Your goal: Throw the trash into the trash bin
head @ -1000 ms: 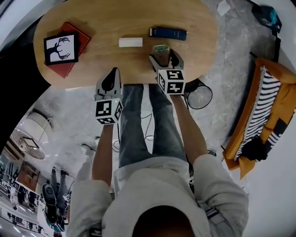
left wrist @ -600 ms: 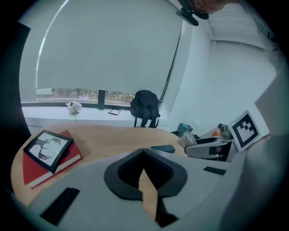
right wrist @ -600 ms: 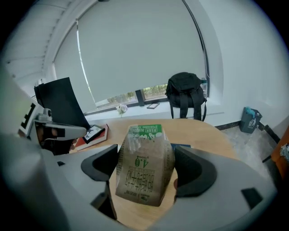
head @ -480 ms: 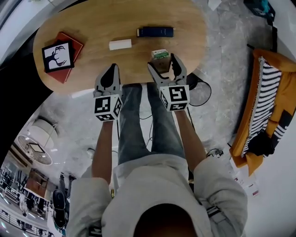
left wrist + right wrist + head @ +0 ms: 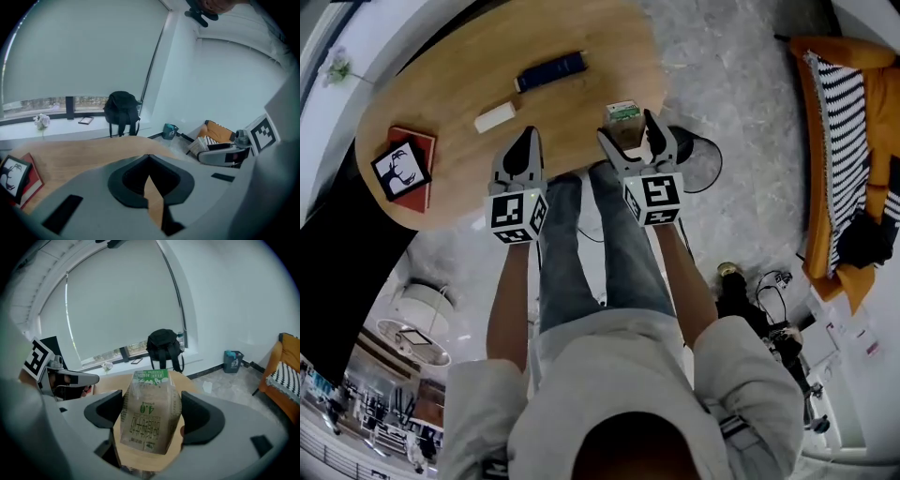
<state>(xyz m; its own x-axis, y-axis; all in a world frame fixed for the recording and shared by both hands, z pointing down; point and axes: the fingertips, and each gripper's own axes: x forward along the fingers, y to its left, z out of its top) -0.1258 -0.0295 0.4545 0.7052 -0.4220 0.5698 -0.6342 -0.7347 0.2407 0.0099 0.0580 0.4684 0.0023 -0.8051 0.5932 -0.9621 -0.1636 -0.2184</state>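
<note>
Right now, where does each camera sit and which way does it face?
Head view: on the person's head, looking steeply down at the table; shows forearms, legs, left tongs and right tongs.
Left gripper view: rides the left tongs, looking along their shut jaws across the table.
Right gripper view: rides the right tongs, looking along jaws clamped on the packet.
Shared: both gripper views show the black backpack, and each shows the other tongs.
</note>
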